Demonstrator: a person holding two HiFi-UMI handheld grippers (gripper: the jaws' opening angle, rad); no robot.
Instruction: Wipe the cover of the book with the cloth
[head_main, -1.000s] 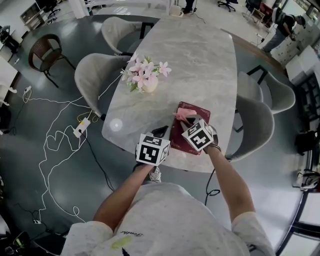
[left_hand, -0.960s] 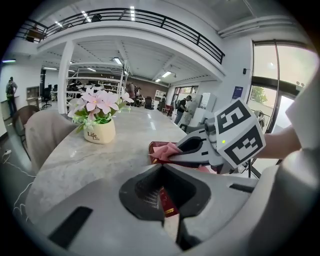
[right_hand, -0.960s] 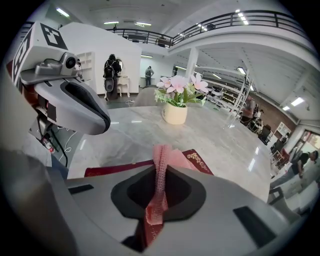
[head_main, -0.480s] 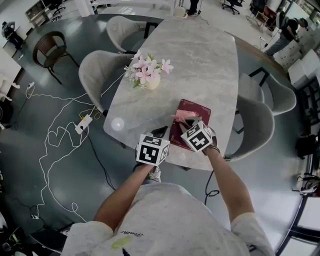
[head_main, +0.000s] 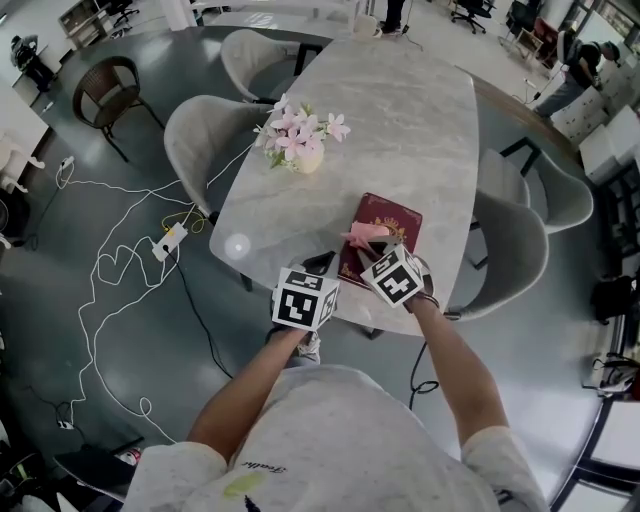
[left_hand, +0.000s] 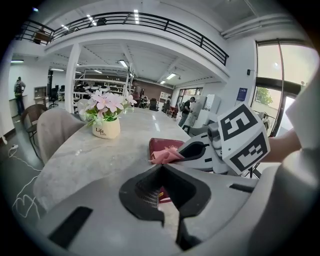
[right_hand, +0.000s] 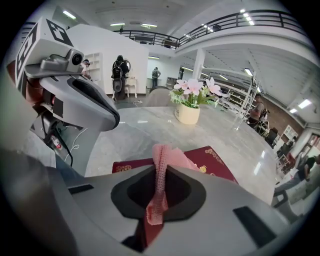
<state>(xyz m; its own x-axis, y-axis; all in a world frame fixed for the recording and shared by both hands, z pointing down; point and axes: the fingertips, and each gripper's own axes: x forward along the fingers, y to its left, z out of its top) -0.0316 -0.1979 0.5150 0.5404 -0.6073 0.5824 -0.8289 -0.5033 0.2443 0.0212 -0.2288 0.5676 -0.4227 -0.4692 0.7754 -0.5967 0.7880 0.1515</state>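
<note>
A dark red book (head_main: 388, 220) with gold print lies near the front edge of the marble table (head_main: 380, 110). My right gripper (head_main: 368, 246) is shut on a pink cloth (head_main: 360, 234), which rests on the left half of the cover. In the right gripper view the cloth (right_hand: 167, 155) stands pinched between the jaws (right_hand: 161, 169) over the book (right_hand: 212, 161). My left gripper (head_main: 322, 263) is shut at the book's near left corner. In its own view (left_hand: 162, 166) nothing shows between the jaws, and the book (left_hand: 164, 144) and the cloth (left_hand: 167, 156) lie just ahead.
A cream pot of pink flowers (head_main: 303, 148) stands farther back on the left of the table, and a small white disc (head_main: 236, 246) lies near the left edge. Grey chairs (head_main: 200, 135) (head_main: 512, 240) flank the table. White cables (head_main: 120, 270) trail over the floor at left.
The right gripper has drawn the cloth a little nearer to me over the cover. The left gripper has stayed at the book's corner. The head view has shifted slightly.
</note>
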